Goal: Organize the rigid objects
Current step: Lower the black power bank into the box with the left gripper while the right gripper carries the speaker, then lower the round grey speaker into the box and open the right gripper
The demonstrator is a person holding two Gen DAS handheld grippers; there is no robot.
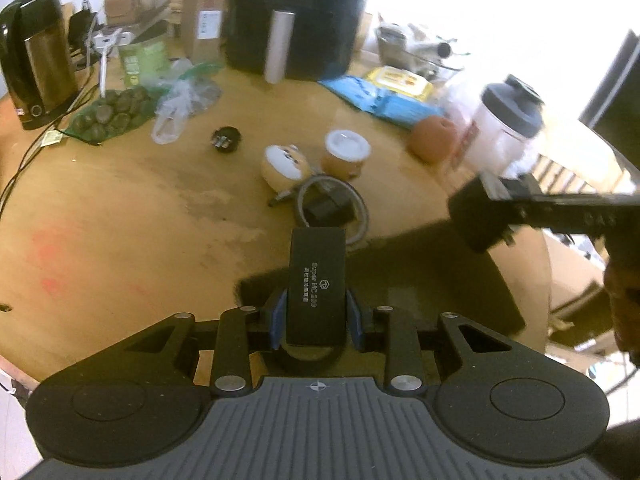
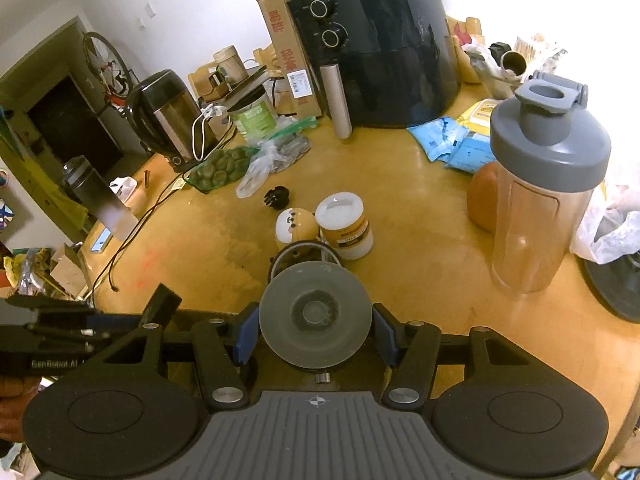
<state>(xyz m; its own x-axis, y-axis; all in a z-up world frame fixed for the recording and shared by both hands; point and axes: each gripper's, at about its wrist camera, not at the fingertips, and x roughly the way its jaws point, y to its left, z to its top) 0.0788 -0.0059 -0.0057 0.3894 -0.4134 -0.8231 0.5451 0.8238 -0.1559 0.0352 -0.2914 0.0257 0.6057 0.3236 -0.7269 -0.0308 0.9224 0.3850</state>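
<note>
Sorting midway: left gripper (image 1: pixel 317 314) pinches black box (image 1: pixel 318 280), right gripper (image 2: pixel 314 334) clamps grey disc (image 2: pixel 314 312); two jars (image 2: pixel 348 224) remain on table (image 2: pixel 420 240).

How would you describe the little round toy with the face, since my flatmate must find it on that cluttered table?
Start at the big black air fryer at the back of the wooden table and come straight toward the near edge. Two small tan things stand side by side there: the toy is the left one, ball-shaped with a white face, whereas the jar beside it has a flat white lid.
</note>
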